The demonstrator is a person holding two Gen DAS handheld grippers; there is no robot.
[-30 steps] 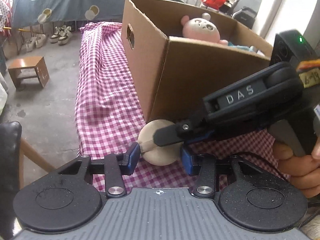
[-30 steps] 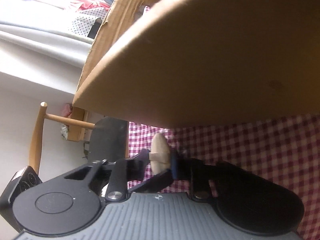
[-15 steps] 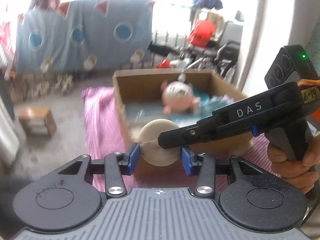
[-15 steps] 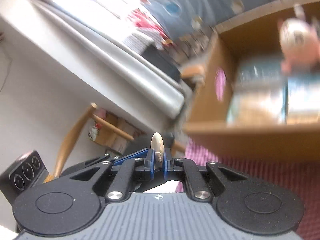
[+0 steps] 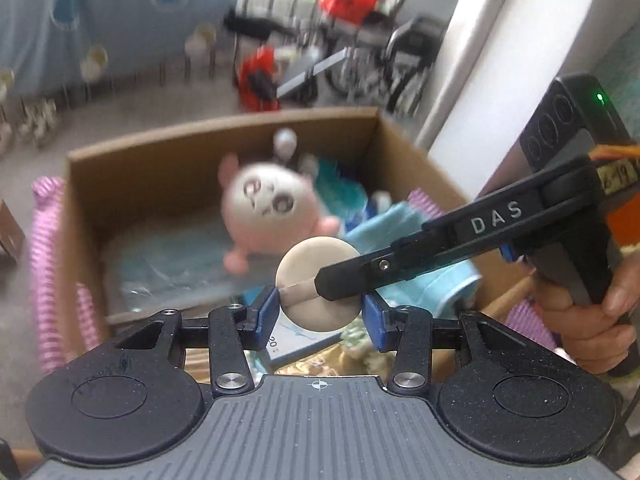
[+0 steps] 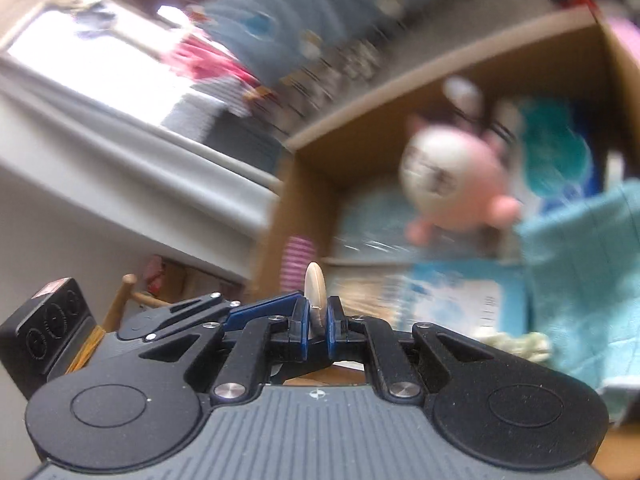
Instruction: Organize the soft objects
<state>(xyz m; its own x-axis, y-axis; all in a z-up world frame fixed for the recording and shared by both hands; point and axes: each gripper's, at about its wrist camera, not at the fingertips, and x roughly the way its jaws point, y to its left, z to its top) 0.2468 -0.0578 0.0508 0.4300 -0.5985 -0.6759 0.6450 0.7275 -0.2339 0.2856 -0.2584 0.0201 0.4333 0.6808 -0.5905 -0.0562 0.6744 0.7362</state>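
Both grippers pinch the beige round pad (image 5: 318,294): left gripper (image 5: 319,316) across its width, right gripper (image 6: 318,318) flat-wise; it probably hangs over the cardboard box's (image 5: 224,132) near edge

Plush toy (image 5: 264,208) lies in the box (image 5: 86,200) (towel (image 5: 416,236) right).

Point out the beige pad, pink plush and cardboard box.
beige pad (image 5: 316,258), left wrist view, upper face.
pink plush (image 5: 266,210), left wrist view, its face.
cardboard box (image 5: 160,168), left wrist view, inner far wall.
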